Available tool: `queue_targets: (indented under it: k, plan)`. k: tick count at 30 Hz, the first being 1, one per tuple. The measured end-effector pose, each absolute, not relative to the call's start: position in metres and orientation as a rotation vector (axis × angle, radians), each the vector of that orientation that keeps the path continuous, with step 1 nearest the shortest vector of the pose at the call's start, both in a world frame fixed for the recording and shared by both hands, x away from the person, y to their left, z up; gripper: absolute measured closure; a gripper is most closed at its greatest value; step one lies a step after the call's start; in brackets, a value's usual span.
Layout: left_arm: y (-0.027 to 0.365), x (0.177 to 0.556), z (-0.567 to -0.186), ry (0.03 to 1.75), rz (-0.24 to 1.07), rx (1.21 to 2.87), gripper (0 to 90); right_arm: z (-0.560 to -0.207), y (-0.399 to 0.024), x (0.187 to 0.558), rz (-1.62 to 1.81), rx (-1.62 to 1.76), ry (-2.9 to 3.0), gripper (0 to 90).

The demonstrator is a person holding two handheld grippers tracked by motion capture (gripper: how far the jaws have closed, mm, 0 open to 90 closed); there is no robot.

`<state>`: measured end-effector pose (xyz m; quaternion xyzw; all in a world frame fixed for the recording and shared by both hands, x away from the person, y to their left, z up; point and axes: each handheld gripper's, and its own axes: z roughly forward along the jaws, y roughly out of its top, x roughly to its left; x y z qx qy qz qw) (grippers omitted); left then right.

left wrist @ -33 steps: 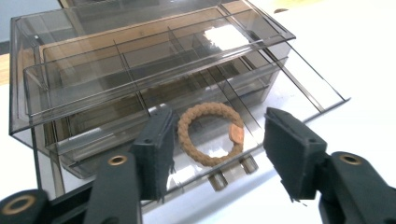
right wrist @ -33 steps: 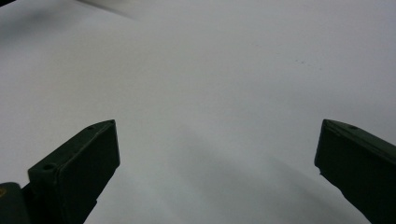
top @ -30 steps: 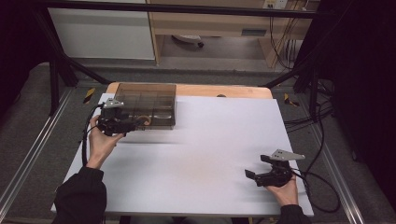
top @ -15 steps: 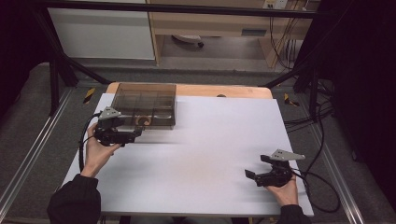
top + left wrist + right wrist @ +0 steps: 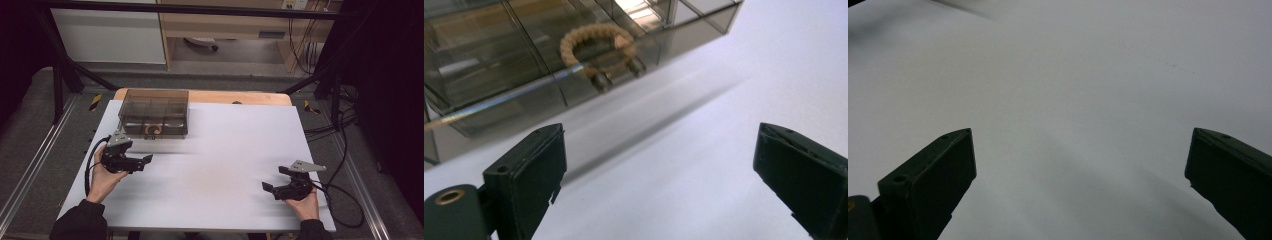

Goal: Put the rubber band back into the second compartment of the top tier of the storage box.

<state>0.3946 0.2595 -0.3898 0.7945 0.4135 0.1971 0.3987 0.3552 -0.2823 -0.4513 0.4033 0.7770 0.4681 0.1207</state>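
**Bracelet Stowed in Organizer Box; Both Grippers Empty**

High view. The clear organizer box (image 5: 154, 114) sits at the far left corner of the desk (image 5: 225, 150), its back edge near the desk's far edge. The braided bracelet (image 5: 153, 130) lies in a front compartment, judged to be its intended storage place. The left gripper (image 5: 145, 161) is held over the desk just in front of the box, near the left edge; its jaws have just been opening, with nothing between them. The right gripper (image 5: 270, 189) rests near the desk's near right corner, well apart from the box (a parked position, by appearance).

Left gripper view. The left gripper's fingers (image 5: 531, 170) stand spread wide over bare desk surface. The bracelet (image 5: 596, 47) is visible through the box wall (image 5: 514, 95), coiled, with its dark end fittings against the front wall.

Right gripper view. The right gripper's fingers (image 5: 935, 175) are spread wide, gripping nothing; bare desk lies between them.
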Motion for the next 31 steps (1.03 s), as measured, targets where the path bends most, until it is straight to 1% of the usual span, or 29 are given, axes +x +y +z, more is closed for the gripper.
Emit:
queue_targets:
  k: [10,22,31]
  plan:
    - [0.269,0.377,-0.412,1.042,0.488,2.013,6.2,-0.451,-0.282,0.355,1.366,1.181,2.272,0.7]
    - [0.287,0.364,-0.434,1.054,0.473,2.007,6.3,-0.452,-0.281,0.354,1.361,1.184,2.285,0.7]
    - [0.289,0.362,-0.441,1.043,0.457,2.016,6.3,-0.453,-0.281,0.355,1.359,1.174,2.288,0.7]
